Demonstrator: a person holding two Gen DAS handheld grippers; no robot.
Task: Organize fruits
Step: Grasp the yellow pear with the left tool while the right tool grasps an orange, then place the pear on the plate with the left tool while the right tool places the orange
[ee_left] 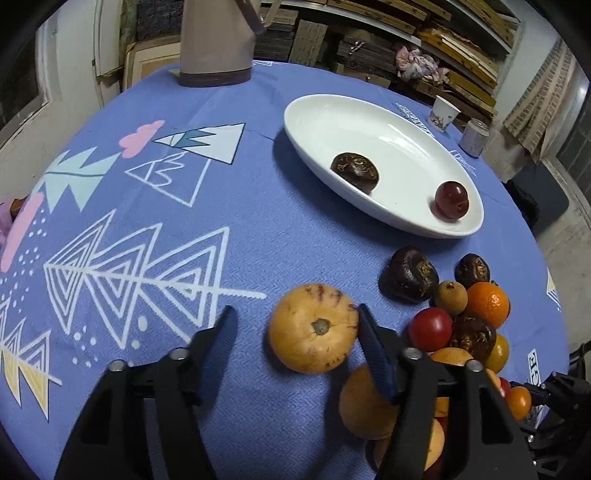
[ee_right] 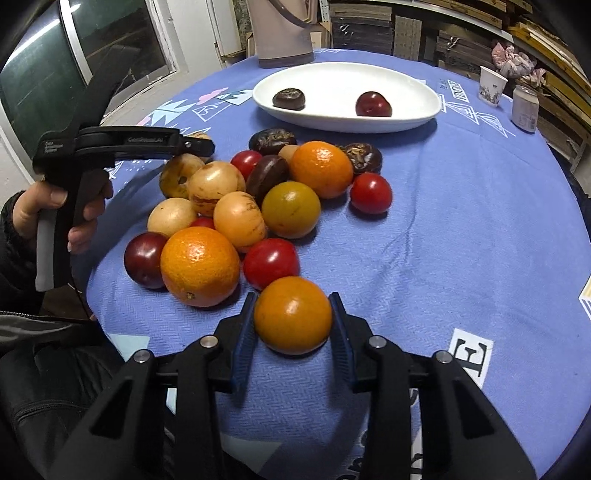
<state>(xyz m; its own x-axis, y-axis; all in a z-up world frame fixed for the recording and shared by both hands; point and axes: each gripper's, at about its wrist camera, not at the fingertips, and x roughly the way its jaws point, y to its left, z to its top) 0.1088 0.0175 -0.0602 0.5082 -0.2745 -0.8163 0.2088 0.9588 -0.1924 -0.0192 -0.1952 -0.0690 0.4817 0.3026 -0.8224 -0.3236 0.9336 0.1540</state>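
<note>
A white oval plate holds a dark wrinkled fruit and a dark red plum. A pile of fruits lies on the blue tablecloth. My left gripper is open around a pale yellow-orange melon-like fruit; its right finger touches the fruit, the left stands apart. My right gripper is closed onto an orange-yellow tomato, both pads against its sides, on the cloth. The left gripper's body shows in the right wrist view.
A beige jug stands at the table's far edge. A paper cup and a small jar stand at the far right. The table's round edge is close on the right.
</note>
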